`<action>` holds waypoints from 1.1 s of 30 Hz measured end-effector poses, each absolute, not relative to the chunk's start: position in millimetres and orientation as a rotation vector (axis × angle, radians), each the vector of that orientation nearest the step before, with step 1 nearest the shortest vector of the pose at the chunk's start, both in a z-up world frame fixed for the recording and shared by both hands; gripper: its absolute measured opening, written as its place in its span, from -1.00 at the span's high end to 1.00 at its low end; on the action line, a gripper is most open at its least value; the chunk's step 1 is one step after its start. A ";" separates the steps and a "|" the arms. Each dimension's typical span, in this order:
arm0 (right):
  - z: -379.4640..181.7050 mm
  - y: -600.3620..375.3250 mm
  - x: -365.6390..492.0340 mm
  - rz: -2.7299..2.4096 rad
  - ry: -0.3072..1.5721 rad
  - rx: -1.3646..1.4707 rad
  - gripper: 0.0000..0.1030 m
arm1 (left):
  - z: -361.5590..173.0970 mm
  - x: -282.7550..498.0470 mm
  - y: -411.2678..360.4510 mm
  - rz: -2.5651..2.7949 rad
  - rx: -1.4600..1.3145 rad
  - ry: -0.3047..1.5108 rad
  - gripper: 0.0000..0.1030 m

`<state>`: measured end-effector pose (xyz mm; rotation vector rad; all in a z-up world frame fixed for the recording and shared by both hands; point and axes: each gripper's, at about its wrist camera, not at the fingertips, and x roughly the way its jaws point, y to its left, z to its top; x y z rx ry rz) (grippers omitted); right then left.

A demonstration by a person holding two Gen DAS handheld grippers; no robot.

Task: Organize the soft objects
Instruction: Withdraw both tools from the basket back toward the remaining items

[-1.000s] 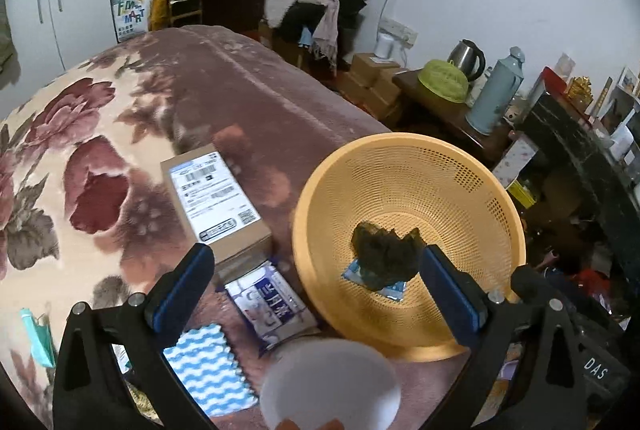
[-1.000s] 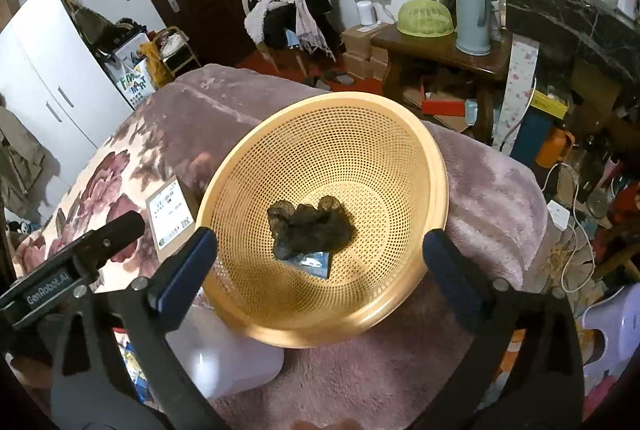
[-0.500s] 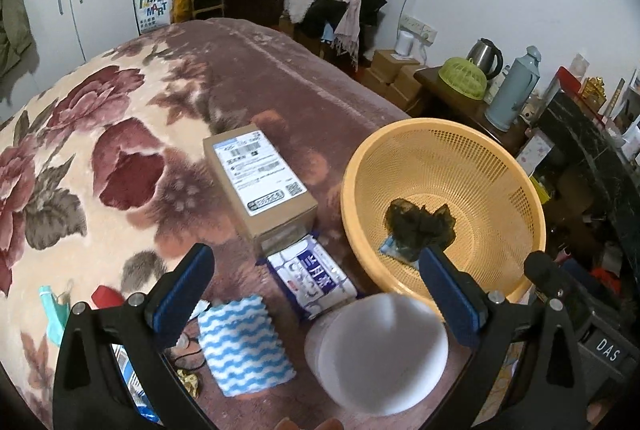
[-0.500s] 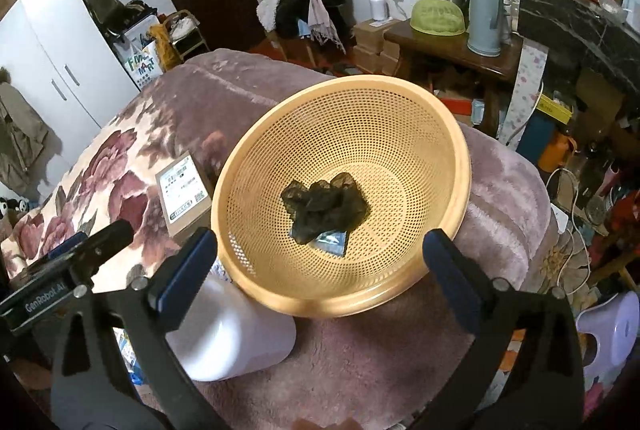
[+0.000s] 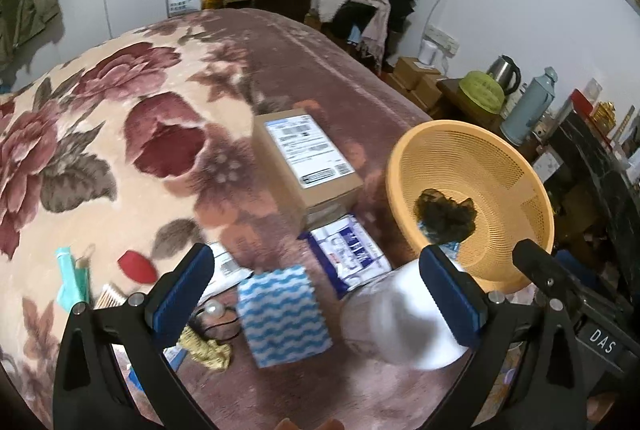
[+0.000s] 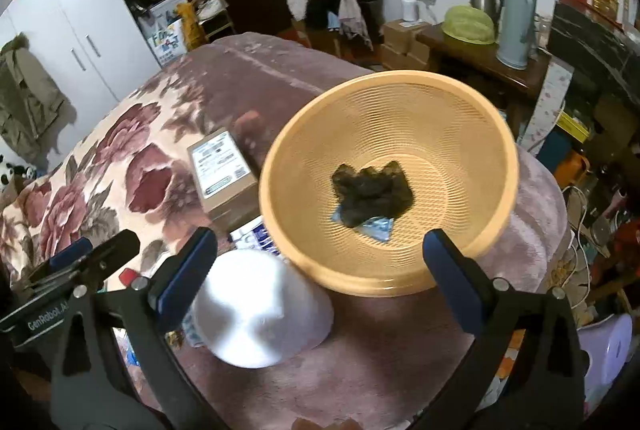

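Basket (image 6: 390, 272), orange mesh, right side of your bed: holds a dark crumpled cloth (image 6: 372, 187) over a blue packet (image 6: 378, 228). Near left of it, an upturned white bowl (image 6: 260, 310). Blue-and-white wavy cloth (image 5: 282, 314) lies beside a cardboard box (image 5: 308, 165). Your left gripper (image 5: 316, 304) and right gripper (image 6: 320, 280) both gape wide, holding nothing.
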<state>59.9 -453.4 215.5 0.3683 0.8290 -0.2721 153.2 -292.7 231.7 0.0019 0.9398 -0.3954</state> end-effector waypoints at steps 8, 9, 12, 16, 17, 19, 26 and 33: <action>214.5 -417.1 69.0 -0.211 0.851 0.318 -1.00 | 217.9 151.8 -249.3 -0.336 -0.051 0.975 -0.99; 214.6 -412.9 69.8 -0.203 0.853 0.312 -1.00 | 215.7 152.1 -244.6 -0.330 -0.054 0.977 -0.99; 213.5 -400.2 72.8 -0.180 0.862 0.292 -1.00 | 210.4 151.4 -228.6 -0.309 -0.071 0.985 -0.99; 212.1 -385.6 76.6 -0.158 0.874 0.271 -1.00 | 204.6 150.6 -209.6 -0.287 -0.090 0.995 -0.99; 211.6 -381.1 77.6 -0.152 0.877 0.262 -1.00 | 203.5 150.3 -204.9 -0.282 -0.094 0.996 -0.99; 211.2 -374.0 79.0 -0.143 0.882 0.251 -1.00 | 201.4 150.1 -196.7 -0.273 -0.103 0.999 -0.99; 208.2 -346.5 84.5 -0.107 0.898 0.211 -1.00 | 193.4 147.1 -164.9 -0.238 -0.130 1.009 -0.99; 201.2 -318.6 89.8 -0.065 0.922 0.180 -1.00 | 181.3 143.3 -134.5 -0.200 -0.151 1.025 -0.99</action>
